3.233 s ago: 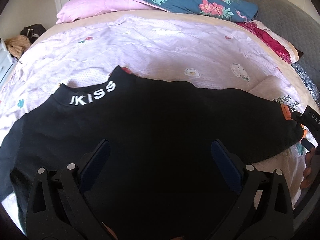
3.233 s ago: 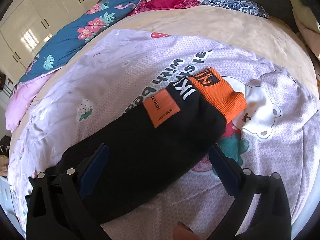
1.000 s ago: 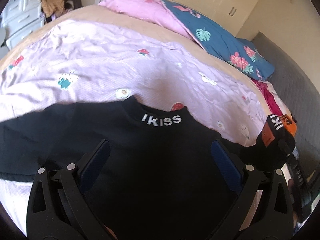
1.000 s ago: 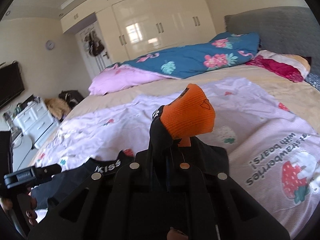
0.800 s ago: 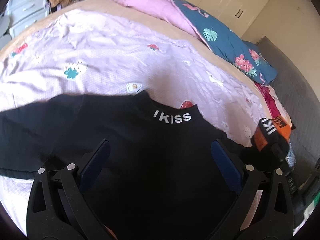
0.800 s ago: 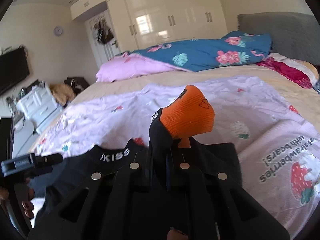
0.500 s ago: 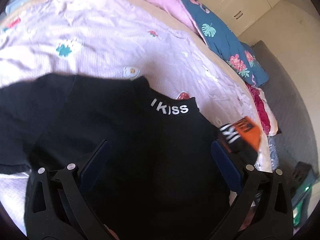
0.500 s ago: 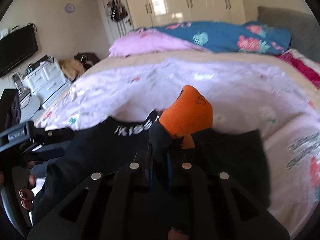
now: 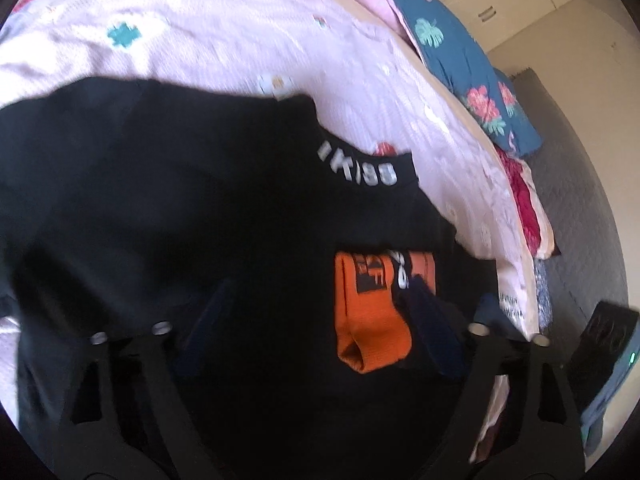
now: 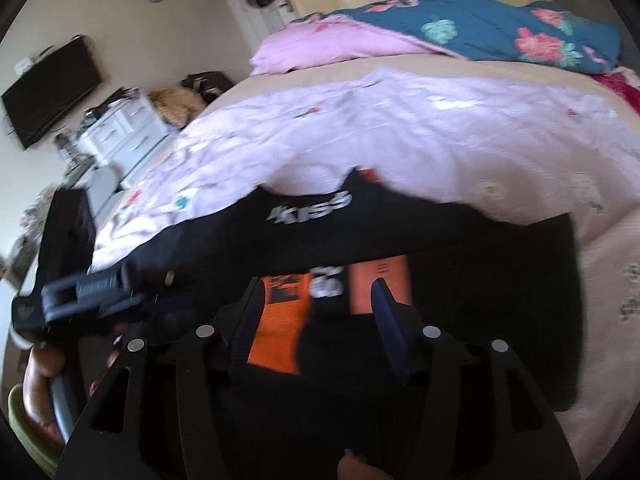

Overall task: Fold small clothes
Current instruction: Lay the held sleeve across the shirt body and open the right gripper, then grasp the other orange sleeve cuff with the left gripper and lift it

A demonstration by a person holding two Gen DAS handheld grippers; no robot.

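A small black sweater (image 9: 168,208) with white "IKISS" letters on its collar (image 9: 360,170) lies flat on the bed. Its right sleeve with the orange cuff (image 9: 370,316) is folded across the chest. My left gripper (image 9: 316,320) is open and hovers just above the sweater's body. My right gripper (image 10: 318,320) is open, its fingers on either side of the orange cuff (image 10: 280,328) and the sleeve's orange patch (image 10: 380,280), which lie on the black body (image 10: 500,288). The collar (image 10: 312,210) shows beyond.
The bed carries a pink printed sheet (image 9: 240,40), a blue floral duvet (image 10: 480,24) and a pink pillow (image 10: 328,44) at the far side. A white drawer unit (image 10: 120,140) and a wall TV (image 10: 52,88) stand to the left. The left gripper's body (image 10: 80,288) is beside the right one.
My right gripper carried the sleeve leftward over the sweater, lowered it onto the chest and opened, letting go of the cuff. My left gripper stayed open above the body.
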